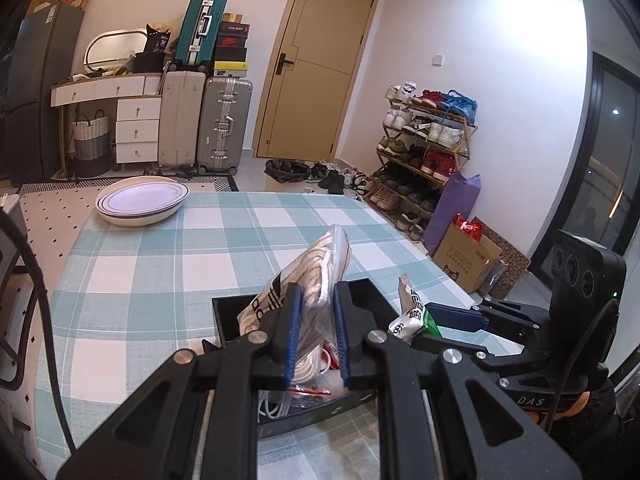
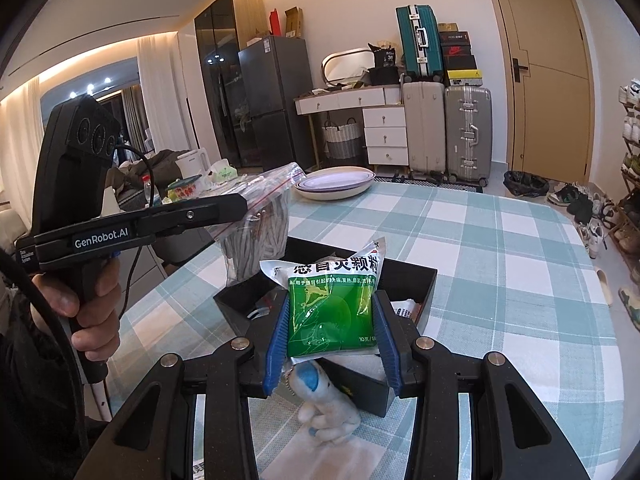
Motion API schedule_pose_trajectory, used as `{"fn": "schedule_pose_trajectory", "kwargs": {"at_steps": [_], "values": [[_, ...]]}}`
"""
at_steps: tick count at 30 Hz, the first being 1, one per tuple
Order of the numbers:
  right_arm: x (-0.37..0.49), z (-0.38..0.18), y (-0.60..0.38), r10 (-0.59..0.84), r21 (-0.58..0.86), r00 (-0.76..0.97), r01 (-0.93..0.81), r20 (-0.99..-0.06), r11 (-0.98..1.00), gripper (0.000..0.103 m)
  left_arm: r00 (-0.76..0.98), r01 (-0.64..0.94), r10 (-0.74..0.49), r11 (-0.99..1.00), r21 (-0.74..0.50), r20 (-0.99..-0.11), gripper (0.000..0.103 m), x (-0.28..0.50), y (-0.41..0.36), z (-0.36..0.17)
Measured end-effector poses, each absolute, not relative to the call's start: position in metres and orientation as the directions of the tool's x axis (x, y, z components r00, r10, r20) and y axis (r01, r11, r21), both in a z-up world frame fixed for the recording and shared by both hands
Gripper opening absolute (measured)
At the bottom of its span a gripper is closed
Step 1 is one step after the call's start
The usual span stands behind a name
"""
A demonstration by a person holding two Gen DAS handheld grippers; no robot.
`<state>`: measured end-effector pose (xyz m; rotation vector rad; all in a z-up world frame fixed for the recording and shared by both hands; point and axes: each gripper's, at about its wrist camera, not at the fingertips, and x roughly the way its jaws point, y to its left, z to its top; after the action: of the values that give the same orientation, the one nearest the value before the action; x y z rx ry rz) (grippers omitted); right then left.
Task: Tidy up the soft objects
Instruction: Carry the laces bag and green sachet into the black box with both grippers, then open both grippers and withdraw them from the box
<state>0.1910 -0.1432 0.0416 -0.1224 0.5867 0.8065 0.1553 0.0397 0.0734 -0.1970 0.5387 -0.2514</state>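
Fingers (image 1: pixel 294 332) of the left gripper (image 1: pixel 316 332) were clenched on a clear zip bag (image 1: pixel 320 276) stuffed with white cord, seen from the left wrist camera. The bag stood up between the blue pads, held above a black tray (image 1: pixel 360 292) that sat on the checked tablecloth (image 1: pixel 160 260). More white cord and small packets lay in the tray under the bag. To the right, the right gripper (image 1: pixel 436 320) reached in with a green sachet (image 1: pixel 412 316) pinched at its tip, just beside the tray's right wall. Two stacked white plates (image 1: pixel 142 202) rested at the far left end of the table, well apart from the tray.

From the right wrist camera, the right gripper (image 2: pixel 332 328) was grasping the green sachet (image 2: pixel 332 312) by its two side edges, its printed face turned to the camera, held over the black tray (image 2: pixel 424 284). A small white and blue plush toy (image 2: pixel 324 404) lay on the tablecloth (image 2: pixel 500 260) just in front of the tray's near wall, below the sachet. At the left, a hand (image 2: pixel 92 308) gripped the handle of the left gripper (image 2: pixel 240 204), whose tip held the clear zip bag (image 2: pixel 260 224) in the air beyond the tray's far left corner. The plates (image 2: pixel 336 182) sat near the table's far edge.
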Motion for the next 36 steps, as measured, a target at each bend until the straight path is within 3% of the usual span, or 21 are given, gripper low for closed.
{"fn": "schedule_pose_trajectory", "kwargs": {"at_steps": [9,18,23,25,27,29,30,31,33,36], "values": [[0.212,0.025,-0.132,0.628,0.125,0.525,-0.703,-0.574,0.7,0.04,0.802,0.178,-0.287,0.952,-0.249,-0.524,0.013,0.18,0.034,0.05],[0.225,0.013,-0.124,0.587,0.082,0.533,-0.694,-0.609,0.716,0.04,0.798,0.16,-0.222,0.974,-0.158,-0.561,0.014,0.187,0.028,0.033],[0.226,0.012,-0.122,0.577,0.061,0.54,-0.696,-0.613,0.716,0.046,0.79,0.177,-0.208,0.978,-0.109,-0.576,0.023,0.187,0.02,0.033],[0.223,0.015,-0.124,0.557,0.027,0.572,-0.683,-0.602,0.73,0.054,0.798,0.183,-0.209,0.978,-0.102,-0.566,0.034,0.183,0.018,0.036],[0.219,0.019,-0.129,0.565,0.02,0.584,-0.685,-0.583,0.728,0.067,0.817,0.183,-0.195,0.98,-0.076,-0.543,0.051,0.174,0.016,0.041],[0.213,0.025,-0.136,0.564,0.015,0.597,-0.679,-0.571,0.734,0.083,0.827,0.177,-0.175,0.983,-0.048,-0.534,0.052,0.169,0.014,0.044],[0.21,0.026,-0.139,0.56,0.009,0.603,-0.676,-0.568,0.737,0.092,0.827,0.175,-0.168,0.984,-0.038,-0.536,0.056,0.166,0.014,0.046],[0.208,0.028,-0.142,0.556,0.004,0.609,-0.672,-0.565,0.74,0.094,0.828,0.172,-0.163,0.985,-0.035,-0.537,0.062,0.163,0.014,0.048],[0.202,0.031,-0.15,0.546,0.003,0.621,-0.659,-0.563,0.752,0.1,0.835,0.149,-0.14,0.988,-0.027,-0.533,0.1,0.155,0.015,0.051],[0.191,0.033,-0.163,0.532,0.016,0.635,-0.634,-0.56,0.773,0.103,0.851,0.128,-0.116,0.992,-0.013,-0.513,0.103,0.139,0.017,0.055]]}}
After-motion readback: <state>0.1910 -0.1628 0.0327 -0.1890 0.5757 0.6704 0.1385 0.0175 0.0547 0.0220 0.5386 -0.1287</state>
